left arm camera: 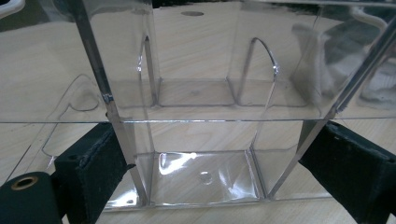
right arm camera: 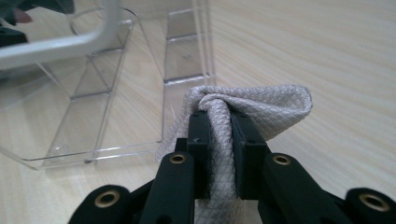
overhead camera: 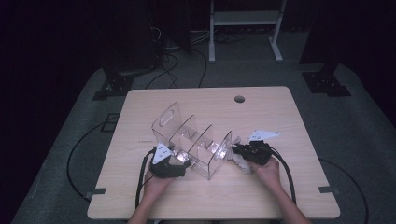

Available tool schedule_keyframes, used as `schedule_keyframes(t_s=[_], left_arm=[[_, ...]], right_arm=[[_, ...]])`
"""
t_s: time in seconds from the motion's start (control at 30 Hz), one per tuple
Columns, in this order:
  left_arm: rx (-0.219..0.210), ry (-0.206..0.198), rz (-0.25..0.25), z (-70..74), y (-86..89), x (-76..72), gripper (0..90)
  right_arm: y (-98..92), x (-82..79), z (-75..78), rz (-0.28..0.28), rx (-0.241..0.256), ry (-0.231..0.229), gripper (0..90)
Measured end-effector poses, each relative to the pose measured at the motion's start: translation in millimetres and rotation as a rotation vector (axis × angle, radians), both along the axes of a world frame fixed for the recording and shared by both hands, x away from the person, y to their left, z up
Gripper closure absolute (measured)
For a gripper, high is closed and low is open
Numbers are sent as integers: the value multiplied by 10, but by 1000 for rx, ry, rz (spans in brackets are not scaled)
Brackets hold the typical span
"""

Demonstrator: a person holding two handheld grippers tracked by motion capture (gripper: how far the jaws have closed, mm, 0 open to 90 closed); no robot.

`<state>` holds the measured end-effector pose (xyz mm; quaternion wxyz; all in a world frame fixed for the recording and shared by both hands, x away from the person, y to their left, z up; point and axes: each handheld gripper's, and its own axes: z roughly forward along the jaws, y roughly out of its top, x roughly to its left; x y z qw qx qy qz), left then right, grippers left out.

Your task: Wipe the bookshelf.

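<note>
clear plastic organizer (overhead camera: 194,140) lying near the middle of the wooden counter (overhead camera: 289,186), slightly toward the near edge, set at a slant, with upright dividers splitting it into several open compartments and a handle cutout at the far-left end. left tool (overhead camera: 180,164) at the organizer's near-left end, held by the left hand (overhead camera: 156,182); seen from the left gripper view, jaws spread wide apart on either side of one compartment (left arm camera: 205,177), the transparent walls standing between them; hard to tell through the clear plastic whether the pads actually touch those walls. right tool (overhead camera: 238,150) just beside the organizer's right end, gripped by the right hand (overhead camera: 268,172). in the right gripper view, jaws pressed together on a folded grey cloth (right arm camera: 243,112) with a diamond weave, bunched into a hump above the fingertips and hanging down between them. cloth close to the organizer's corner (right arm camera: 187,70), over bare counter. black cables trailing back from both tools toward the near edge.
</note>
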<state>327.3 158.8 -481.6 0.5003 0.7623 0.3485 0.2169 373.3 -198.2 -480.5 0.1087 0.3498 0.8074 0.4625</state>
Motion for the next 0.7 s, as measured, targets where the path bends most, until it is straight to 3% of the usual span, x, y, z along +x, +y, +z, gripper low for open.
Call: schedule_keyframes(t_s=[0.1,0.2,0.33,0.43,0.5,0.63,0.7], left_arm=[[-2,2,0,-1,1,0,82],[0,7,1,0,3,0,82],[-2,5,0,-2,1,1,82],[-2,2,0,-2,-3,3,81],[-3,6,-3,-3,5,4,82],[-3,7,0,-3,1,3,81],[-2,6,1,-2,-2,3,82]], right_arm=[[4,27,-77,1,-29,25,792],[-13,68,-31,-1,-42,18,793],[-49,103,86,-14,-1,-17,793],[-2,137,-2,0,-48,5,792],[-6,145,-22,1,-35,20,793],[-53,116,150,12,26,-43,793],[-48,114,177,14,24,-57,793]])
